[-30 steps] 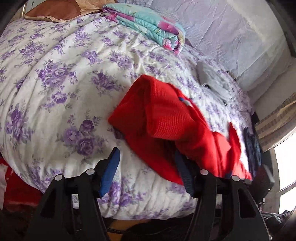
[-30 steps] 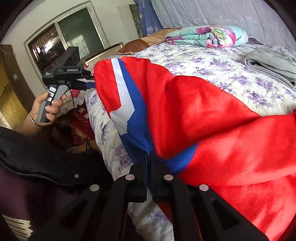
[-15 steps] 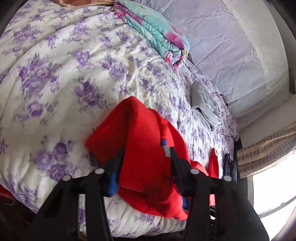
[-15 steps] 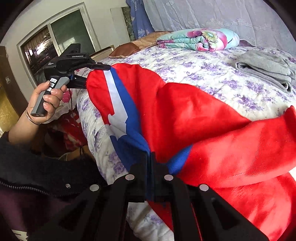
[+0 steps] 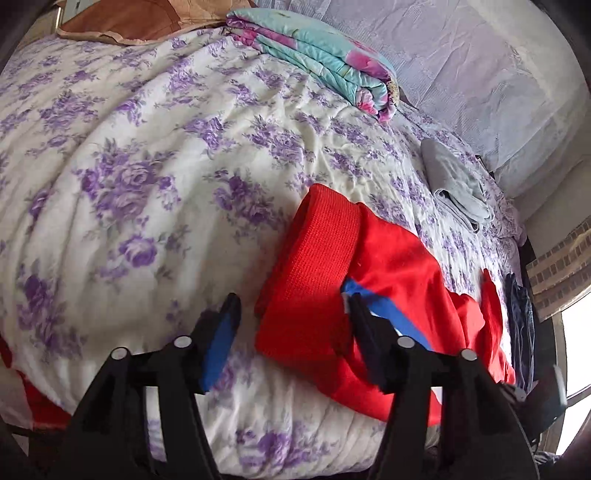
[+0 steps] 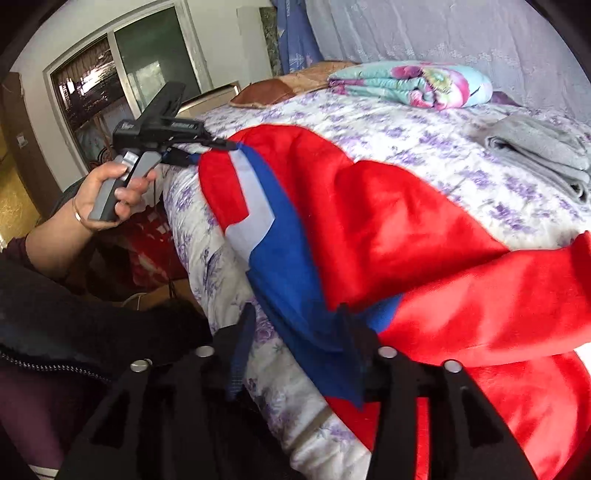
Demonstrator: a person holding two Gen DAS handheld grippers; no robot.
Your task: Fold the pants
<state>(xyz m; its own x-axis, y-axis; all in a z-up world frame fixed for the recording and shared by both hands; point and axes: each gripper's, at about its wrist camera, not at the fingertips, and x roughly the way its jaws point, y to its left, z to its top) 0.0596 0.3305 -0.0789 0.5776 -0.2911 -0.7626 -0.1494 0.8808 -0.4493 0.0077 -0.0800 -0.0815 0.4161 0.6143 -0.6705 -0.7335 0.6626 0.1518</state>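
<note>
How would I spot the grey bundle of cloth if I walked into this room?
Start at the bed with the purple-flowered cover. Along its far side, beyond the red pants and nearer the pale curtain than the turquoise floral quilt, lies a folded grey garment. It is the only plain grey, unpatterned piece there.

Purple-flowered bedspread (image 5: 155, 155), folded turquoise floral quilt (image 5: 325, 62) at far edge, folded grey cloth (image 5: 454, 184), brown cushion (image 5: 133, 22), window (image 6: 122, 74).
</note>
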